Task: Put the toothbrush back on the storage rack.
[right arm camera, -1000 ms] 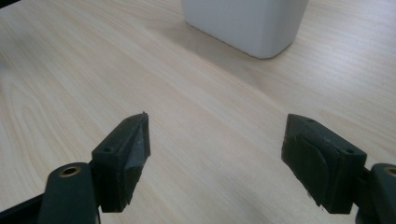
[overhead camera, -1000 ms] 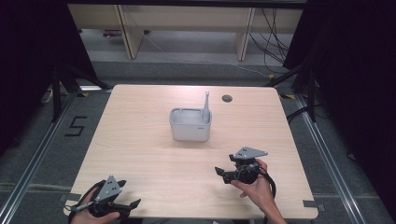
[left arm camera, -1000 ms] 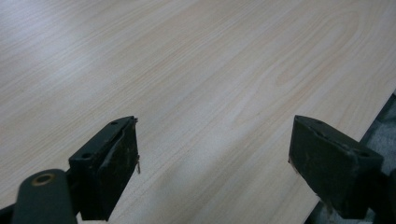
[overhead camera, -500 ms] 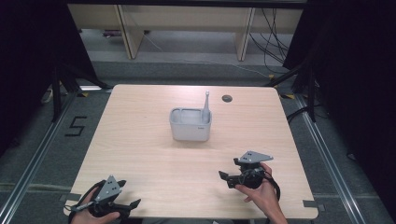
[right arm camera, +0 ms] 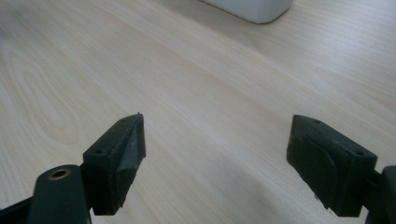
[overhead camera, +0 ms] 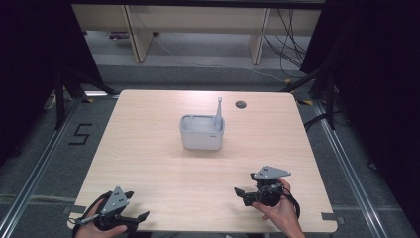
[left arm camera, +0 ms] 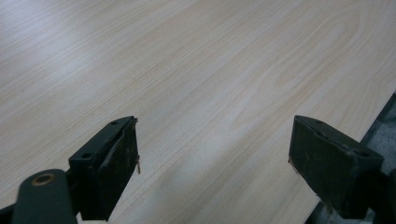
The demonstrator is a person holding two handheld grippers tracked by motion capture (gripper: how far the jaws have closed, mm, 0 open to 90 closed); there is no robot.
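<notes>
A grey rectangular holder (overhead camera: 201, 132) stands in the middle of the wooden table (overhead camera: 148, 148), with a grey toothbrush (overhead camera: 219, 113) upright in its right end. My left gripper (overhead camera: 138, 220) rests at the table's front left corner, open, with bare wood between its jaws (left arm camera: 215, 154). My right gripper (overhead camera: 241, 195) is held near the front right, open and pointing left, nothing between its jaws (right arm camera: 215, 154). The holder's lower corner (right arm camera: 254, 9) shows at the top of the right gripper view.
A small dark round grommet (overhead camera: 240, 104) sits in the table's far right part. The table's front edge (left arm camera: 369, 135) runs just beside my left gripper. Floor rails and black curtains flank the table; wooden shelving stands behind it.
My right gripper has drawn back toward the front edge and slightly right, staying open. The left gripper has not moved.
</notes>
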